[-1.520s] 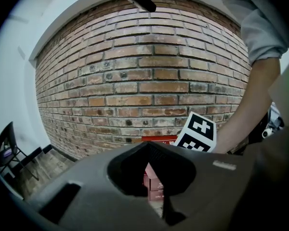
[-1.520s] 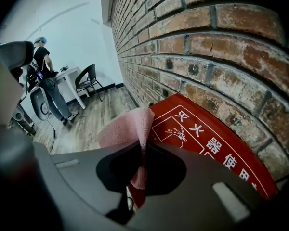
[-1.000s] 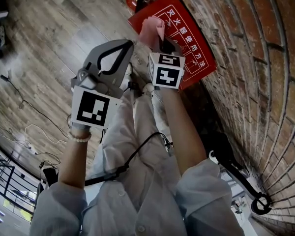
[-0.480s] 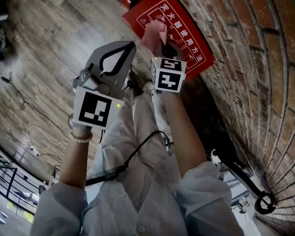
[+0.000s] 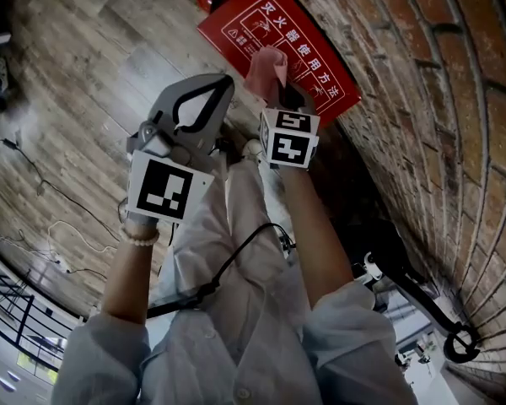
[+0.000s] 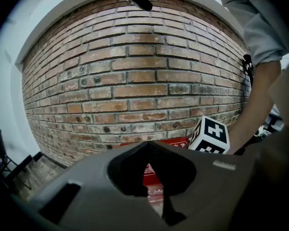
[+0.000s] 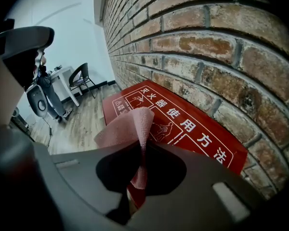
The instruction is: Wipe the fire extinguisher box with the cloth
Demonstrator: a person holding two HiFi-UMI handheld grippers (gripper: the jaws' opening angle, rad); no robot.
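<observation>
Nearest to us, at the bottom of the head view, are the person's pale sleeves (image 5: 346, 336) and two bare forearms reaching up the frame, with a bead bracelet (image 5: 137, 237) on the wrist at the left. A black cable (image 5: 236, 260) loops across the light clothing between the arms.

Above the wrists we meet the two marker cubes, one left of centre (image 5: 160, 188) and one just right of centre (image 5: 288, 137). The left gripper (image 5: 227, 80) sits at centre left, its grey jaws pressed together at the tips with nothing between them; its own view shows the same closed point (image 6: 147, 144). It hangs over the floor, beside the box and apart from it.

The right gripper (image 5: 280, 91) lies just right of it, and in its own view (image 7: 143, 146) the jaws pinch a pink cloth (image 7: 130, 126) — one fold stands up above the jaws and a strip hangs down between them. In the head view the cloth (image 5: 266, 64) lies over the face of the fire extinguisher box (image 5: 320, 74); we cannot tell whether the two touch.

The box is a red panel with white print, in the upper middle of the head view, lying along the foot of the brick wall (image 5: 422, 83) that fills the right side. Left of it spreads a wooden floor (image 5: 84, 57) with thin wires (image 5: 34, 171) at the left edge.

Farthest off, in the left of the right gripper view, we see a dark chair (image 7: 82, 78) beside a white table (image 7: 62, 73).
</observation>
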